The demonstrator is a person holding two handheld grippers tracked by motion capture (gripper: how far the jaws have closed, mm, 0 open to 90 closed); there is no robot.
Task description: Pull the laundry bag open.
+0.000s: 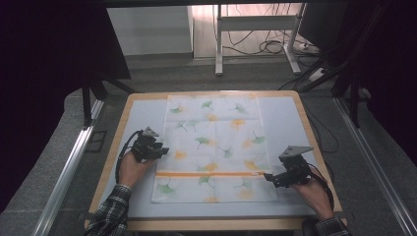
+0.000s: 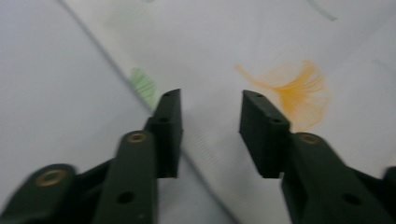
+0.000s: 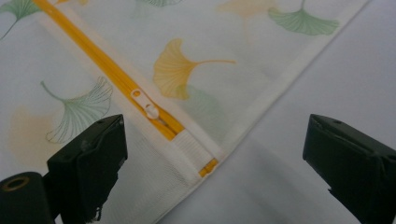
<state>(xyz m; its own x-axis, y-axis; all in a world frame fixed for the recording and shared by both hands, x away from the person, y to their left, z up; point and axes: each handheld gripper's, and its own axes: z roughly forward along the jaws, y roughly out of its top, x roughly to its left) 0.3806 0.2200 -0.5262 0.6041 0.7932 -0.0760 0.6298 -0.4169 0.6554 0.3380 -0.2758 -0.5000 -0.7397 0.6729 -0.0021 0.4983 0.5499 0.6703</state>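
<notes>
High view: a white mesh bag (image 1: 212,147) with a ginkgo-leaf print lies flat in the middle of the pale surface (image 1: 285,118), its orange zipper (image 1: 211,173) running across near my edge. My left gripper (image 1: 164,151) sits at the bag's left edge, my right gripper (image 1: 268,176) at the zipper's right end.

Left gripper view: my jaws stand partly apart over the bag's edge (image 2: 205,158), nothing pinched; blurred.

Right gripper view: my jaws gape wide on either side of the bag's corner, gripping nothing. The white zipper pull (image 3: 145,104) lies close to the zipper's end (image 3: 208,166).
</notes>
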